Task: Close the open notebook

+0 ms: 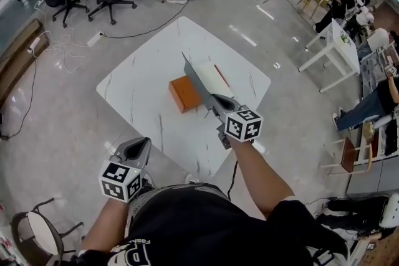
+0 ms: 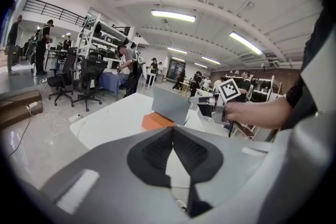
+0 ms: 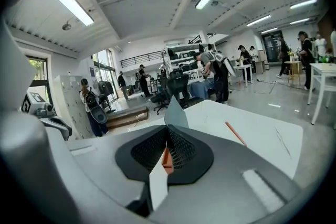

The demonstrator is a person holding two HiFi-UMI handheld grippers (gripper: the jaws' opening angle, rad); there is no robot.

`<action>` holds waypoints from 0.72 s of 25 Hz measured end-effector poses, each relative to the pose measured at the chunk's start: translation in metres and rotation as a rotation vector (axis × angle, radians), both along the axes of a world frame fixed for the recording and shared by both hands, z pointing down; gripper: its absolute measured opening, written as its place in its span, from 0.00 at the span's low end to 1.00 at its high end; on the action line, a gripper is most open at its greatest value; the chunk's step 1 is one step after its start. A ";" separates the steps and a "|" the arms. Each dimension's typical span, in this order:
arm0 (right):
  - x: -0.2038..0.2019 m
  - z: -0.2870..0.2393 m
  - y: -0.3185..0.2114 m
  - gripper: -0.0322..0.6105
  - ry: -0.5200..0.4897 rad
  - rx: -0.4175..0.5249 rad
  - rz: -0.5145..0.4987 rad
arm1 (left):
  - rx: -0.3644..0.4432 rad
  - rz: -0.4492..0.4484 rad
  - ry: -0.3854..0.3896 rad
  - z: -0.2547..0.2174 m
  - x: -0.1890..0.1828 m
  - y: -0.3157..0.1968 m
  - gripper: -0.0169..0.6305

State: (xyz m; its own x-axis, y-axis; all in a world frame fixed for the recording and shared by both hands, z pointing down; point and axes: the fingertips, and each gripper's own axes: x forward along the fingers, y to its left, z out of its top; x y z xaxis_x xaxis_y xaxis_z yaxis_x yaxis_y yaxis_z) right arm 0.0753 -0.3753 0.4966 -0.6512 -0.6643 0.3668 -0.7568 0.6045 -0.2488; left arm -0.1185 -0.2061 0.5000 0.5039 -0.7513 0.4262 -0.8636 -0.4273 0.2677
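The notebook (image 1: 183, 94) lies near the middle of a square white table (image 1: 140, 87) with a smooth top and faint grey marble veining. Its orange part lies flat on the left and a plain white page (image 1: 213, 77) lies open on the right. Between them the cover (image 1: 194, 78), a thin, stiff grey sheet, stands up at a steep tilt with its sharp corner pointing to the far side.

The right gripper (image 1: 209, 100) reaches in from the near right, and its jaws are clamped together on the near edge of that cover. In the right gripper view the black ribbed pads of the right gripper (image 3: 167, 140) pinch a sliver of white and orange, and the cover (image 3: 176, 112) rises as a grey blade just beyond them.

The left gripper (image 1: 138, 146) hangs off the near edge of the table, close to the person's body and well apart from the notebook. In the left gripper view its dark textured pads (image 2: 157, 150) meet at the tips with nothing between them, and the notebook (image 2: 156, 121) shows far ahead on the tabletop
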 end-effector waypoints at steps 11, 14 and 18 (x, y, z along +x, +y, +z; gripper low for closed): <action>0.053 0.000 -0.033 0.06 -0.042 -0.039 0.086 | -0.008 -0.008 0.000 -0.001 0.016 0.003 0.12; 0.066 0.006 -0.042 0.06 -0.046 -0.057 0.118 | -0.006 -0.016 -0.006 -0.001 0.016 0.001 0.12; 0.085 0.021 -0.050 0.06 -0.067 -0.088 0.168 | -0.006 -0.029 -0.009 0.002 0.019 0.002 0.12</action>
State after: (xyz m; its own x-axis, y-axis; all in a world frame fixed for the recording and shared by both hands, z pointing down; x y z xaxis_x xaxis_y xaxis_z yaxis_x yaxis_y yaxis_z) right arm 0.1600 -0.4252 0.5174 -0.5591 -0.7329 0.3877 -0.8250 0.4452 -0.3480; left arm -0.0999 -0.2042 0.5022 0.4780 -0.7628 0.4355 -0.8780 -0.4002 0.2627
